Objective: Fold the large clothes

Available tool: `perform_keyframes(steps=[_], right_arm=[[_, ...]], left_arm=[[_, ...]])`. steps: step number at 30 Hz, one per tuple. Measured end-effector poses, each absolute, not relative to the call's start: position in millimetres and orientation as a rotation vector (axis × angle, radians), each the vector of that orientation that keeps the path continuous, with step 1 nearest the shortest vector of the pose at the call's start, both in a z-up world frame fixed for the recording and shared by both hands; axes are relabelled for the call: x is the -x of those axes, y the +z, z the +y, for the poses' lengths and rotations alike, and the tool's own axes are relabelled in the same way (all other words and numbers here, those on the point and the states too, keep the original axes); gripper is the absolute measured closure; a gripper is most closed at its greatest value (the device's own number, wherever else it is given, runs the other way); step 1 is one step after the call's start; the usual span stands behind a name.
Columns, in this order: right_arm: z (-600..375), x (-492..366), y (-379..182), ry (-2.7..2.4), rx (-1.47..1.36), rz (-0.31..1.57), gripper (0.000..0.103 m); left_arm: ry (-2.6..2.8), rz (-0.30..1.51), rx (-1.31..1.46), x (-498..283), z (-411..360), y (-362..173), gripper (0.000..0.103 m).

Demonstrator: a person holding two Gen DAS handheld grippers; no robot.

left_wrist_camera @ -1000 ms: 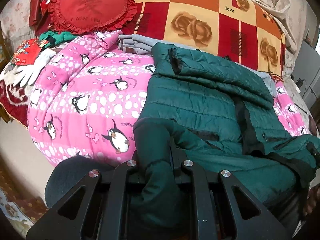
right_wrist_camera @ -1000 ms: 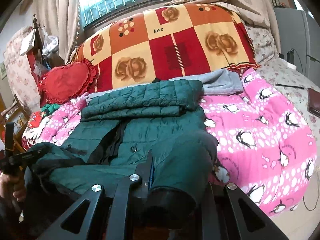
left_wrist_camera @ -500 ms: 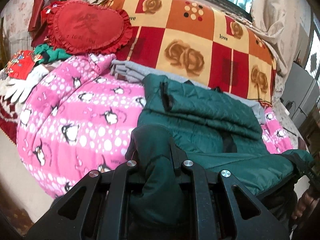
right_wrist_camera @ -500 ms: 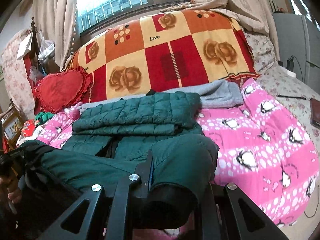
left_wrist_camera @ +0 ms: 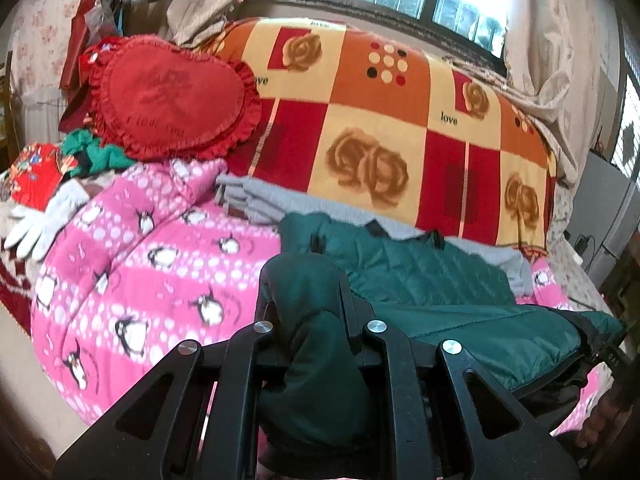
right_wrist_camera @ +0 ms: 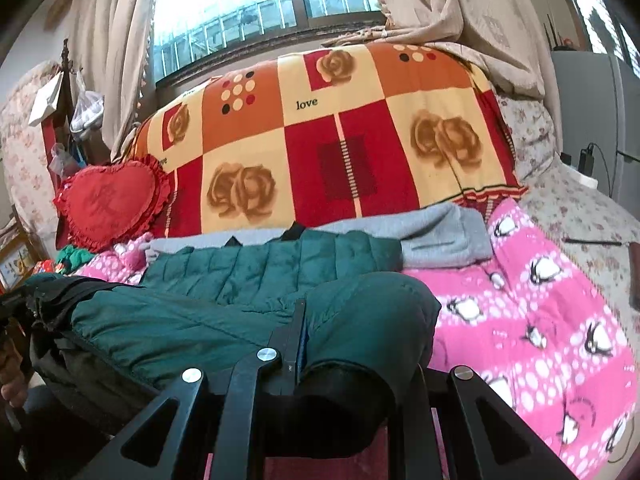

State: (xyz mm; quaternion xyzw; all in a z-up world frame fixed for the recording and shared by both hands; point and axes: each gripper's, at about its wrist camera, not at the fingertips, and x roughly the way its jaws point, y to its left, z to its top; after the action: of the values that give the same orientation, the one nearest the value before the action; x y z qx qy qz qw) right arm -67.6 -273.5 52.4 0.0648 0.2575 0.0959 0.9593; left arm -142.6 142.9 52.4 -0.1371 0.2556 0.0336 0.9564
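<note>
A red heart cushion [left_wrist_camera: 172,96] leans at the bed's left end, beside the rose blanket [left_wrist_camera: 372,120]. On the pink penguin quilt [left_wrist_camera: 132,264] lies the green jacket [left_wrist_camera: 420,272], its far part folded over a grey garment [right_wrist_camera: 440,236]. The left gripper [left_wrist_camera: 308,312] has its fingers clamped narrow on one near corner of the jacket; the right gripper [right_wrist_camera: 344,340] pinches the other corner, the hem hanging lifted between them.
</note>
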Motion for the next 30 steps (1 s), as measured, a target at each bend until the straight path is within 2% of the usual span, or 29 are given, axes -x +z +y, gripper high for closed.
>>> perform_keyframes(steps=[10, 20, 30], right_arm=[[-264, 19, 81, 0.178, -0.143, 0.451, 0.088], [-238, -59, 53, 0.111, -0.122, 0.509, 0.088], [-229, -139, 13, 0.091, -0.132, 0.630, 0.088]], left_arm=[[0.088, 0.455, 0.280, 95, 148, 81, 0.090], [0.172, 0.519, 0.200, 6, 146, 37, 0.090], [0.239, 0.627, 0.318, -76, 158, -10, 0.088]])
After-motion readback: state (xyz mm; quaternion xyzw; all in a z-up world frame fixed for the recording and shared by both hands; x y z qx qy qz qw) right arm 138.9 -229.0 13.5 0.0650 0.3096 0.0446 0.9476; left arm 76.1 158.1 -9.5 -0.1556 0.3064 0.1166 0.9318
